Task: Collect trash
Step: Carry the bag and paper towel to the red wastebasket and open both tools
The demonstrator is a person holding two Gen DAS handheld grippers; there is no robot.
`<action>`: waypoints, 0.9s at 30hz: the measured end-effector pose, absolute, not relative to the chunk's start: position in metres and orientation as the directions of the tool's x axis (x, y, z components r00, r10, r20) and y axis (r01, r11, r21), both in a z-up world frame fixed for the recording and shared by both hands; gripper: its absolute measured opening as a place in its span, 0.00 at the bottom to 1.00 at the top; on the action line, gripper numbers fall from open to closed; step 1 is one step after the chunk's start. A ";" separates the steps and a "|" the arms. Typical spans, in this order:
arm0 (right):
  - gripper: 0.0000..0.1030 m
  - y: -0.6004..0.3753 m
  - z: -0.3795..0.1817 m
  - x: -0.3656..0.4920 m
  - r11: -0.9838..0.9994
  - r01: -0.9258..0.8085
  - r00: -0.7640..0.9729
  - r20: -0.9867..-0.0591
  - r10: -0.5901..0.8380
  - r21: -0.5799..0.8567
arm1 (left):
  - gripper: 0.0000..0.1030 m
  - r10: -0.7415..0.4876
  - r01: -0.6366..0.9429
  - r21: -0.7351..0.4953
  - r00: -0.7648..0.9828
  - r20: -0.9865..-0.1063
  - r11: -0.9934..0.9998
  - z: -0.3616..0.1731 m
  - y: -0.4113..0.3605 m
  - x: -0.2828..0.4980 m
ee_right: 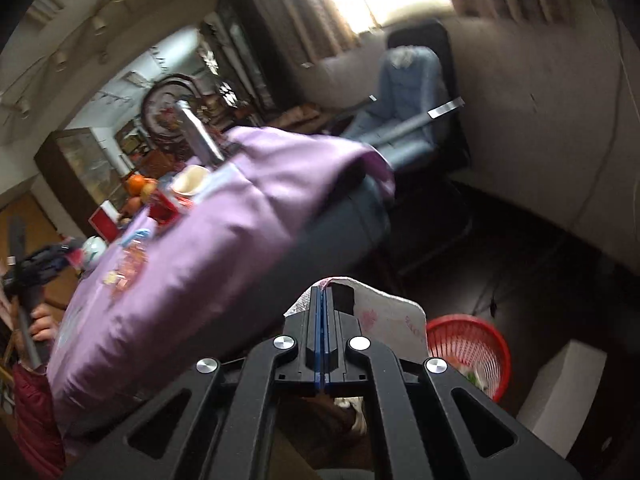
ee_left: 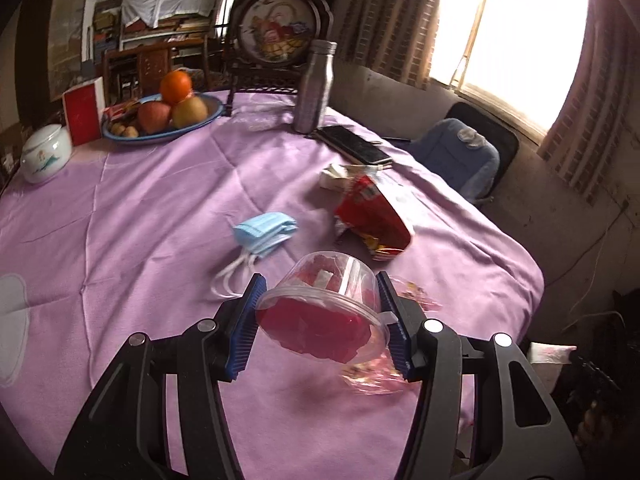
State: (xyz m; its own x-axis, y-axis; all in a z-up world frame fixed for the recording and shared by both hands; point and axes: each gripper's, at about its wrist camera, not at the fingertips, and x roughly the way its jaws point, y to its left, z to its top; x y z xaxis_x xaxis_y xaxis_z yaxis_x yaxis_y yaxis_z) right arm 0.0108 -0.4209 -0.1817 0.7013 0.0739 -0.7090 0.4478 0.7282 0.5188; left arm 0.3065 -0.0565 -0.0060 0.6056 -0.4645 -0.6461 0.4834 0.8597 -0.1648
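My left gripper (ee_left: 320, 280) is shut on a clear plastic cup (ee_left: 324, 300) with a lid and red scraps inside, held tilted just above the purple tablecloth (ee_left: 140, 240). Beyond it lie a blue face mask (ee_left: 264, 232), a torn red snack bag (ee_left: 372, 216) and a crumpled white carton (ee_left: 340, 176). Clear wrapper scraps (ee_left: 372, 380) lie under the cup. Off the table's edge, my right gripper (ee_right: 322, 292) is shut on a white paper piece with pink print (ee_right: 384, 316). A red mesh basket (ee_right: 476, 344) stands on the floor down to its right.
At the table's far side are a fruit bowl (ee_left: 160, 116), a red box (ee_left: 82, 112), a white ceramic jar (ee_left: 44, 154), a steel bottle (ee_left: 314, 88) and a phone (ee_left: 356, 144). A blue-cushioned chair (ee_right: 408, 92) stands near the wall. A white box (ee_right: 560, 392) sits beside the basket.
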 end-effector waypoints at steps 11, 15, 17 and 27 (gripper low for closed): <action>0.01 -0.459 -0.347 0.004 0.588 0.620 0.528 -0.830 0.178 0.520 | 0.53 -0.591 0.708 -0.129 0.459 -0.664 0.694 -0.012 -0.184 0.222; 0.06 -0.470 -0.391 0.005 0.525 0.657 0.494 -0.835 0.243 0.542 | 0.53 -0.598 0.764 -0.113 0.394 -0.698 0.635 -0.031 -0.232 0.200; 0.22 -0.471 -0.405 0.005 0.502 0.674 0.472 -0.839 0.271 0.542 | 0.53 -0.598 0.788 -0.114 0.357 -0.718 0.606 -0.042 -0.257 0.190; 0.55 -0.493 -0.369 -0.055 0.497 0.710 0.534 -0.841 0.083 0.500 | 0.53 -0.560 0.868 -0.133 0.184 -0.808 0.478 -0.116 -0.361 0.149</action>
State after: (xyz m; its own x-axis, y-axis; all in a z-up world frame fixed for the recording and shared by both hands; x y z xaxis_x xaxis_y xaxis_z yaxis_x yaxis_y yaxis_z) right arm -0.0547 -0.4935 -0.3687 0.5344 0.0831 -0.8412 0.7096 0.4967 0.4998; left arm 0.1492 -0.3609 -0.1159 0.1843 -0.5599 -0.8078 0.8684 0.4776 -0.1329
